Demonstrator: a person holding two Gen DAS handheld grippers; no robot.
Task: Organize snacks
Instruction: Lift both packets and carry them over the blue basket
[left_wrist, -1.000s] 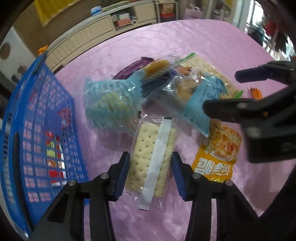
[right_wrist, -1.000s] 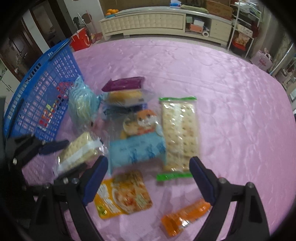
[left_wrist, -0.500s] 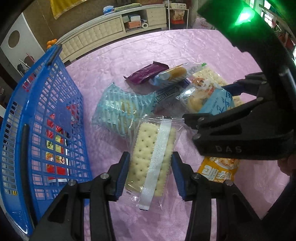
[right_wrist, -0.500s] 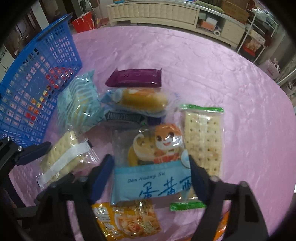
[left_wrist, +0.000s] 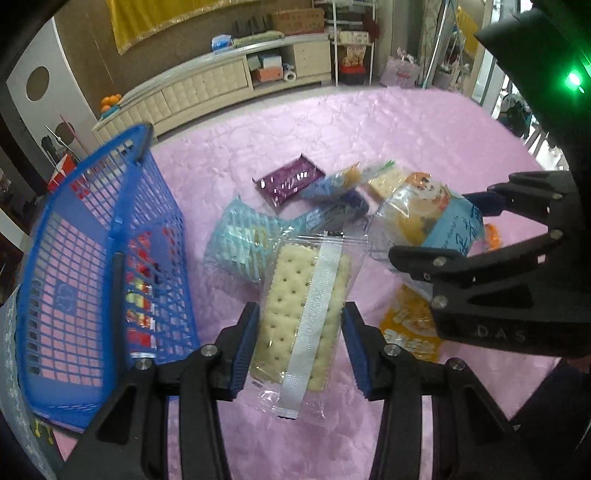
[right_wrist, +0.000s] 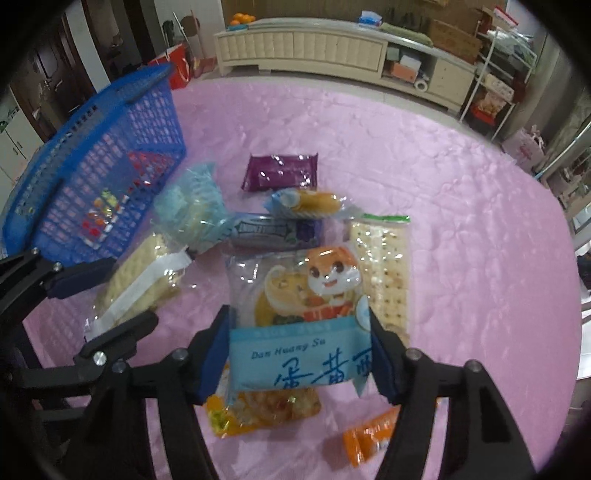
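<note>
The table (right_wrist: 461, 206), under its pink cloth, carried the same spread as a second before: the blue basket (left_wrist: 92, 258) at its left edge, already holding a few small bright packets, and the loose pile of snacks near the middle. What had changed was that both picks had come up off the cloth.

The right hand-held gripper (right_wrist: 301, 354), which a second earlier stood wide over the pile with nothing between its fingers, had closed in on the light-blue egg-yolk pastry bag (right_wrist: 299, 328); its jaws were still closing, both pads already against the sides of the bag's printed lower band, and the bag was raised clear of the yellow packet (right_wrist: 258, 410) beneath it.

The left hand-held gripper (left_wrist: 301, 343) kept its narrow grip on the cracker pack (left_wrist: 303, 314) with the white seam strip, pads pressing both long edges, and had risen, so the pack hung above the table close beside the basket's near wall.

Still lying on the cloth were the long green-ended cracker sleeve (right_wrist: 382, 266), the pale blue wafer bag (right_wrist: 192, 206), the purple bar (right_wrist: 280, 171) and the small orange packet (right_wrist: 369, 439).

By my reading, two snacks were now in hand and ready to go over the basket rim, with at least half a dozen still to collect.
</note>
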